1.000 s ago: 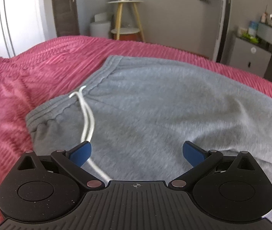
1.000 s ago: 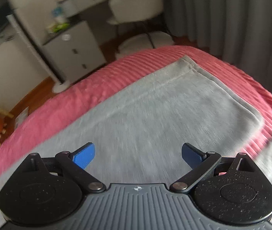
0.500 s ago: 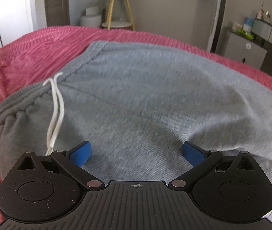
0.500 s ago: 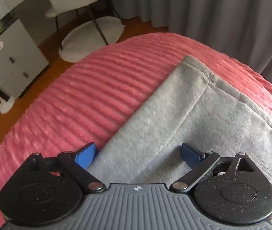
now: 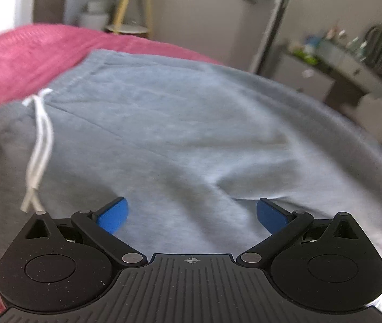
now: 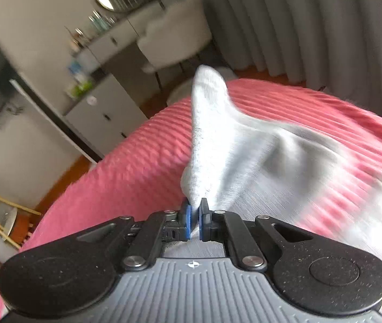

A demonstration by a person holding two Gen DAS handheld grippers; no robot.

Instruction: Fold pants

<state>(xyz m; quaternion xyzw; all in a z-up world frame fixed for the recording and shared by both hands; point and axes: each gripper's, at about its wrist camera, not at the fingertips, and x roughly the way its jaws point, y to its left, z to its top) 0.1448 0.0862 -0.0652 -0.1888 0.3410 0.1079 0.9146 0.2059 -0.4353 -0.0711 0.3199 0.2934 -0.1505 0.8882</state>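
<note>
The right tongs [image 6: 195, 222], spread wide half a second ago, are now pinching the grey pants [image 6: 212, 123] and lifting a peak off the red bedspread [image 6: 137, 167]. The left tongs [image 5: 191, 215] are still hovering spread over the waistband end, beside the drawstring [image 5: 41, 134].

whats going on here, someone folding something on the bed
A person holding a gripper in each hand is folding grey sweatpants on a bed with a red bedspread. The right gripper is shut on the leg end of the pants, which is lifted off the bedspread. The left gripper is open above the waist area near the white drawstring, gripping nothing.
</note>
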